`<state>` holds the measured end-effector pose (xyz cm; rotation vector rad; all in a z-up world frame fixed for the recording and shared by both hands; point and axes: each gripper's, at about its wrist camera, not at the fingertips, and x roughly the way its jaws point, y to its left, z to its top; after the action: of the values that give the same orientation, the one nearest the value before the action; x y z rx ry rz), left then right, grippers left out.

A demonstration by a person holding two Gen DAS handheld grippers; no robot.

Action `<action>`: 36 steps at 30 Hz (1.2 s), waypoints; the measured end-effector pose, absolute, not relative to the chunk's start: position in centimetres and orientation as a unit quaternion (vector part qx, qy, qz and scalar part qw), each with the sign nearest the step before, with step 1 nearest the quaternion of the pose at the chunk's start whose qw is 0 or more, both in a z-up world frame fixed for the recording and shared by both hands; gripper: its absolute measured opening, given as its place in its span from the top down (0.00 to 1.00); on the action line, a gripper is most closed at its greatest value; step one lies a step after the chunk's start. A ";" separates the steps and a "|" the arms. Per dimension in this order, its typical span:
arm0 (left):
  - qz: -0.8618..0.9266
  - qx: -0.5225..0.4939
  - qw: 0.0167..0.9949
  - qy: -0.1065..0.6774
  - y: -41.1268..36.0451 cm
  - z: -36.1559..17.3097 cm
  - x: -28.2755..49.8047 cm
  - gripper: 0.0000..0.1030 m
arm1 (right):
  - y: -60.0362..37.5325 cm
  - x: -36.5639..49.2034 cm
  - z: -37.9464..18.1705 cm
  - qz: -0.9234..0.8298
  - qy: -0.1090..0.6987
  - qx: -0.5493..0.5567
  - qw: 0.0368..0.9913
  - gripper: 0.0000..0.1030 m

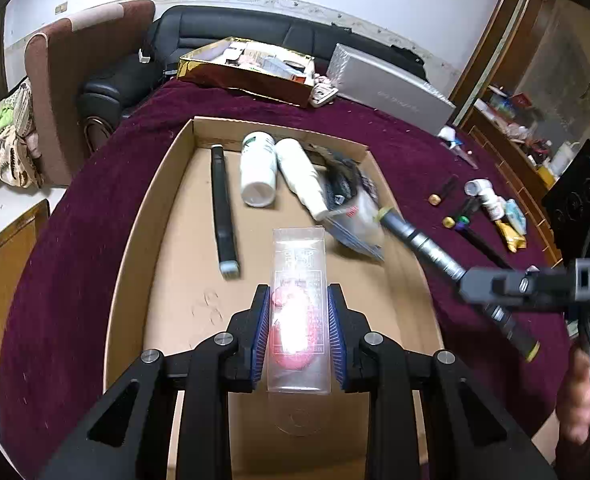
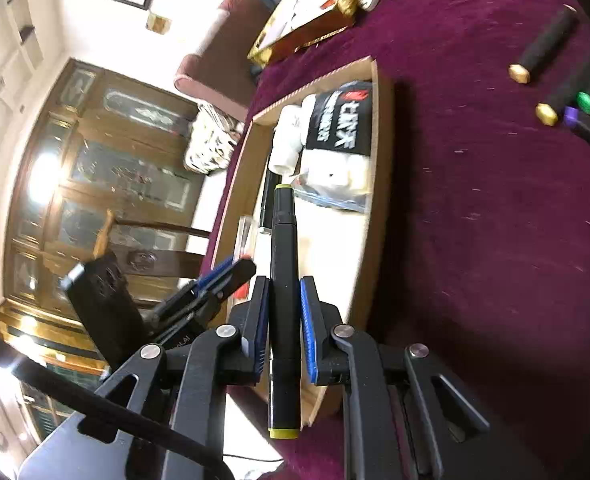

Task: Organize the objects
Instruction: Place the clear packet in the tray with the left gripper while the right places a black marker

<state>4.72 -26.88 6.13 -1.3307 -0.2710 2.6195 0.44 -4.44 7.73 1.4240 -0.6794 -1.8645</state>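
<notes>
We have two things in hand. The clear plastic box with a red and white item inside (image 1: 299,312) sits between the blue pads of the left gripper (image 1: 299,332), which is clamped on its long sides about midway along; the box points forward over the near half of the shallow cardboard tray (image 1: 143,216). We judge it light, with thin, glossy walls that could slip or buckle, so a mild squeeze across the flat sides, as now, looks right.

The black marker with yellow-green ends (image 2: 282,304) is pinched in the right gripper (image 2: 283,328), jaws closed on the middle of its barrel, one end sticking forward and the other back past the pads. It looks stiff, light and round, so it may roll or twist in the grip; the mid-barrel hold keeps it balanced. It hangs over the tray's right wall, near the near right corner.

In the tray's far half lie a flat black bar (image 1: 223,208) toward the left wall, two white plastic bottles (image 1: 258,168) on their sides in the middle, and a black and clear plastic packet (image 1: 353,204) against the right wall. Outside the tray, toward the right edge of the dark red cloth-covered table (image 1: 75,208), more black markers with coloured caps (image 2: 543,46) wait.
</notes>
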 end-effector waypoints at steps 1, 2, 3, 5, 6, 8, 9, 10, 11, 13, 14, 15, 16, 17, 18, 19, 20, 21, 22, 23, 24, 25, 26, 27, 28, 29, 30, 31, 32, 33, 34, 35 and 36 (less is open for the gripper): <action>0.883 -0.452 0.095 -0.089 -27.0 6.1 4.3 0.77 | -5.1 0.3 7.5 -0.718 -0.255 0.551 0.340 0.87; 0.881 -0.456 0.093 -0.086 -27.1 5.9 3.8 0.77 | -6.0 0.0 7.2 -0.721 -0.245 0.555 0.335 0.87; 0.879 -0.462 0.089 -0.084 -27.2 5.6 3.1 0.77 | -6.4 -0.2 7.0 -0.723 -0.239 0.557 0.332 0.87; 0.873 -0.472 0.085 -0.084 -27.5 5.1 2.2 0.77 | -7.4 -0.2 6.7 -0.727 -0.225 0.561 0.324 0.87; 0.870 -0.478 0.081 -0.087 -27.7 4.8 1.7 0.77 | -7.9 -0.3 6.5 -0.733 -0.213 0.562 0.318 0.87; 0.865 -0.486 0.076 -0.093 -28.1 4.3 0.9 0.77 | -8.7 -0.7 6.3 -0.741 -0.194 0.563 0.310 0.87; 0.863 -0.491 0.073 -0.096 -28.3 3.9 0.5 0.77 | -9.3 -0.8 6.3 -0.746 -0.185 0.563 0.305 0.87; 0.861 -0.493 0.070 -0.098 -28.4 3.8 0.3 0.77 | -9.6 -0.9 6.2 -0.751 -0.175 0.562 0.299 0.87; 0.860 -0.495 0.070 -0.100 -28.6 3.6 0.0 0.77 | -10.0 -0.9 6.3 -0.761 -0.156 0.559 0.290 0.87; 0.858 -0.498 0.073 -0.107 -28.9 3.3 -0.3 0.77 | -10.6 -1.2 6.1 -0.767 -0.143 0.557 0.283 0.87; 0.857 -0.498 0.074 -0.109 -29.0 3.3 -0.4 0.77 | -10.9 -1.3 6.0 -0.768 -0.141 0.557 0.281 0.87; 0.856 -0.499 0.075 -0.110 -29.1 3.3 -0.5 0.77 | -11.2 -1.4 5.9 -0.773 -0.135 0.555 0.276 0.87; 0.856 -0.499 0.076 -0.111 -29.2 3.3 -0.6 0.77 | -11.4 -1.6 5.9 -0.777 -0.127 0.552 0.272 0.87; 0.855 -0.500 0.076 -0.113 -29.2 3.2 -0.6 0.77 | -11.4 -1.4 5.9 -0.784 -0.115 0.549 0.266 0.87; 0.855 -0.500 0.077 -0.116 -29.3 3.2 -0.6 0.77 | -11.7 -1.4 6.0 -0.792 -0.100 0.544 0.259 0.87; 0.854 -0.501 0.077 -0.118 -29.4 3.3 -0.7 0.77 | -11.8 -1.3 6.0 -0.797 -0.090 0.541 0.254 0.87; 0.854 -0.501 0.076 -0.121 -29.5 3.3 -0.7 0.77 | -12.1 -1.3 5.9 -0.801 -0.079 0.538 0.251 0.87; 0.853 -0.501 0.076 -0.125 -29.6 3.3 -0.7 0.77 | -12.3 -1.1 5.9 -0.806 -0.066 0.534 0.248 0.87; 0.852 -0.501 0.076 -0.131 -29.7 3.3 -0.7 0.76 | -12.4 -1.0 5.9 -0.809 -0.058 0.531 0.246 0.87; 0.851 -0.500 0.076 -0.138 -30.0 3.3 -0.7 0.76 | -12.6 -0.8 5.9 -0.814 -0.045 0.527 0.242 0.87; 0.850 -0.499 0.077 -0.149 -30.3 3.3 -0.7 0.76 | -12.8 -0.8 5.9 -0.816 -0.040 0.523 0.241 0.86; 0.850 -0.498 0.077 -0.156 -30.5 3.3 -0.6 0.75 | -13.0 -0.7 5.9 -0.819 -0.036 0.520 0.239 0.84; 0.849 -0.497 0.076 -0.161 -30.6 3.3 -0.6 0.74 | -13.2 -0.4 6.0 -0.825 -0.022 0.515 0.233 0.81; 0.850 -0.494 0.075 -0.168 -30.8 3.4 -0.4 0.71 | -13.3 -0.3 6.1 -0.828 -0.014 0.511 0.231 0.78; 0.851 -0.490 0.075 -0.174 -31.0 3.5 -0.3 0.68 | -13.3 0.0 6.2 -0.831 -0.008 0.507 0.230 0.73; 0.852 -0.486 0.076 -0.179 -31.1 3.6 -0.1 0.66 | -13.2 0.4 6.5 -0.835 -0.001 0.500 0.230 0.71; 0.853 -0.482 0.075 -0.183 -31.2 3.9 0.1 0.64 | -13.4 0.5 6.7 -0.839 0.002 0.494 0.229 0.68; 0.856 -0.477 0.075 -0.188 -31.3 4.2 0.5 0.61 | -13.4 0.8 6.9 -0.843 0.006 0.487 0.229 0.67; 0.858 -0.471 0.075 -0.192 -31.4 4.4 0.8 0.59 | -13.3 1.2 7.4 -0.849 0.011 0.477 0.228 0.66; 0.860 -0.466 0.074 -0.195 -31.5 4.7 1.2 0.56 | -13.1 1.7 8.1 -0.856 0.019 0.464 0.226 0.64; 0.862 -0.462 0.072 -0.197 -31.5 4.9 1.3 0.55 | -12.9 2.2 8.9 -0.865 0.027 0.449 0.223 0.59; 0.864 -0.457 0.069 -0.198 -31.6 5.1 1.7 0.54 | -12.7 2.6 9.3 -0.870 0.031 0.440 0.220 0.53; 0.868 -0.452 0.067 -0.197 -31.5 5.4 2.1 0.54 | -12.4 3.2 10.2 -0.880 0.038 0.423 0.214 0.51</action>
<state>2.14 -31.51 5.40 -1.3616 -0.5937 2.6146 3.23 -12.37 10.16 1.1730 0.1066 -2.4406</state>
